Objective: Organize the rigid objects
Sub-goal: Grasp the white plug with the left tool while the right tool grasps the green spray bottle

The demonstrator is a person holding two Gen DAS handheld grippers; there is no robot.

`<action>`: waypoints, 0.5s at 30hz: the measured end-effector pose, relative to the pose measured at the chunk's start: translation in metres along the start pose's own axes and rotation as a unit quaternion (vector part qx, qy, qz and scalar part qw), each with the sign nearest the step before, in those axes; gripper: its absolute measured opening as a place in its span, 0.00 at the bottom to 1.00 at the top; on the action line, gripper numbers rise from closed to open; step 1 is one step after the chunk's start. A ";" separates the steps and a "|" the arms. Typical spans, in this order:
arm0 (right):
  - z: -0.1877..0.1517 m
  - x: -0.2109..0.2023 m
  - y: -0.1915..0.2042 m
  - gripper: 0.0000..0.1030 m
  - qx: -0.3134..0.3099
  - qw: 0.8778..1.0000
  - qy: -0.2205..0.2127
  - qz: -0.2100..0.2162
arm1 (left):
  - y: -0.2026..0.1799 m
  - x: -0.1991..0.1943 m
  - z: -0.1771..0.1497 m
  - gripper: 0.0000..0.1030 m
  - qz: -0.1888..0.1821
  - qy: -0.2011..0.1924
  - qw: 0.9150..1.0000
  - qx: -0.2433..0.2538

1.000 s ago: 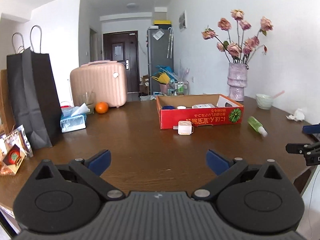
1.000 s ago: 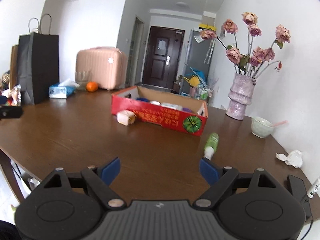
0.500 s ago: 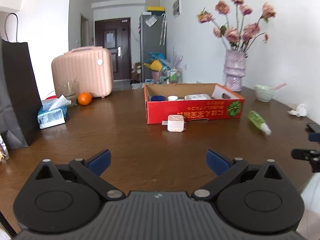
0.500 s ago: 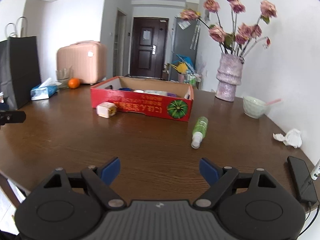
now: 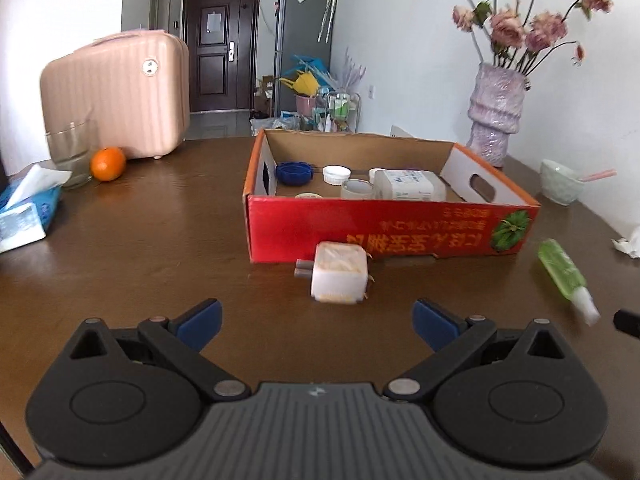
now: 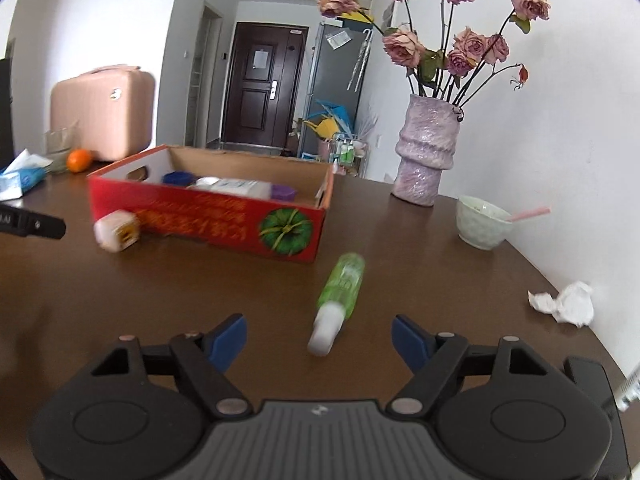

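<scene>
A blue tissue pack, a round orange and a ribbed pink suitcase are seen at the left of the dark wooden table. The white plug-in charger cube sits just before the red cardboard box, ahead of the spread, empty left gripper. The green spray bottle lies ahead of the right gripper (jaws just narrowed, still apart). A pale bowl sits near the right edge.

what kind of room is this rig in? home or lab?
Most likely a lived-in home, at a dining table near the entry: a fridge and front door down the hall, a vase of dried roses, a pink suitcase on the table.
</scene>
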State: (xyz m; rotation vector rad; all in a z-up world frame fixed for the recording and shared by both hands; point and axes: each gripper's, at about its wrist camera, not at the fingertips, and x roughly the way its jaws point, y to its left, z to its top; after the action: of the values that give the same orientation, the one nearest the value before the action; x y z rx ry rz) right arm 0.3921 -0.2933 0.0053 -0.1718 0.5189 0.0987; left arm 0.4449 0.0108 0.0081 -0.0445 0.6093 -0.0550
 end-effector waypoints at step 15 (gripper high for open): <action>0.023 0.121 -0.027 0.49 0.058 0.997 0.054 0.009 | 0.003 0.085 0.017 0.90 -0.029 0.039 0.999 -0.016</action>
State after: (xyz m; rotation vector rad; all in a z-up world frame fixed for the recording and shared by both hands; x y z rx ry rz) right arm 0.5117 -0.3093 -0.0320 -0.0582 0.6324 0.0775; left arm 0.5243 0.0091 -0.0265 -0.0904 0.6875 -0.1039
